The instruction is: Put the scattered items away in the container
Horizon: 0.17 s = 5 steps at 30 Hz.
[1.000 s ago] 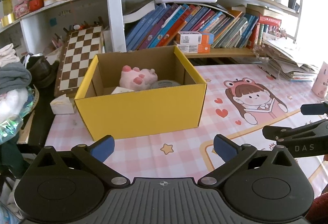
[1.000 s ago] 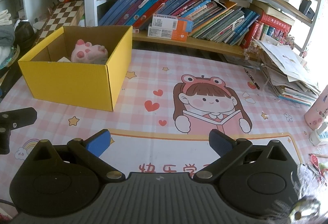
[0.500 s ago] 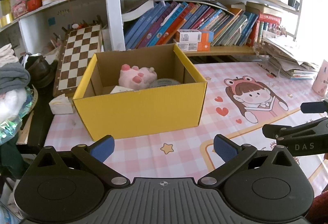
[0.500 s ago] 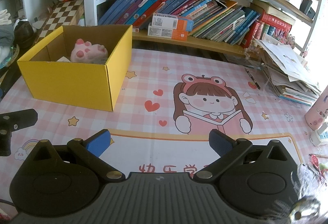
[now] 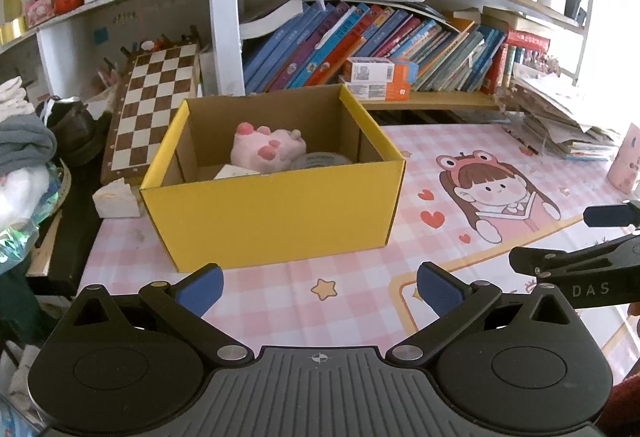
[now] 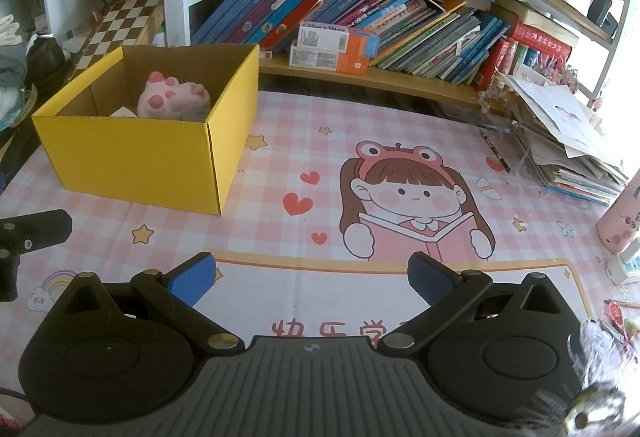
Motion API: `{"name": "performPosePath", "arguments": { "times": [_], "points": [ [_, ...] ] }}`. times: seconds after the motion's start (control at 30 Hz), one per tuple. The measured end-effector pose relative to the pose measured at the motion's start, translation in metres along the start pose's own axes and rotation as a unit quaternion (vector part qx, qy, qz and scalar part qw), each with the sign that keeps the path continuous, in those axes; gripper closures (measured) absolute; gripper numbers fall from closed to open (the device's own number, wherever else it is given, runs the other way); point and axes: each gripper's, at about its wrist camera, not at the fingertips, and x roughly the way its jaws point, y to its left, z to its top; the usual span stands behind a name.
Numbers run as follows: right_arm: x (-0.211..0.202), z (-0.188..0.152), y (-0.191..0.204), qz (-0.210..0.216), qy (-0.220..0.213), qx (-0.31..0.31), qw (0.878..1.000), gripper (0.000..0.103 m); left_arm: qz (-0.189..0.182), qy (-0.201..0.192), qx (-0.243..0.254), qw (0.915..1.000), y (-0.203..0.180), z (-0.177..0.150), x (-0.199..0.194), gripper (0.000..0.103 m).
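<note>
A yellow cardboard box (image 5: 276, 213) (image 6: 132, 161) stands on the pink checked mat. Inside it lie a pink plush paw (image 5: 266, 149) (image 6: 172, 101), a grey tape roll (image 5: 320, 160) and a white item (image 5: 234, 173). My left gripper (image 5: 318, 287) is open and holds nothing, hovering just in front of the box. My right gripper (image 6: 310, 277) is open too, with nothing in it, over the mat to the right of the box. The right gripper's black side (image 5: 580, 269) shows at the right edge of the left wrist view.
A bookshelf (image 6: 360, 25) full of books runs along the back. A chessboard (image 5: 152, 105) leans left of the box, near a white tissue pack (image 5: 116, 199). A stack of papers (image 6: 560, 141), a pen (image 6: 496, 155) and a pink bottle (image 6: 622, 221) sit at the right.
The left wrist view has drifted slightly, so the box sits a little higher in frame. Both grippers stay open and in place.
</note>
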Motion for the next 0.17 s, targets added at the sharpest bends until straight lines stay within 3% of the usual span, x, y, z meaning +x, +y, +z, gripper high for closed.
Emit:
{"name": "performPosePath", "arguments": {
  "times": [0.17],
  "points": [
    [0.0033,0.0000,0.0013,0.002,0.006,-0.003,1.000,0.000,-0.007,0.000,0.006,1.0000,-0.0012,0.0003,0.0009,0.000]
  ]
}}
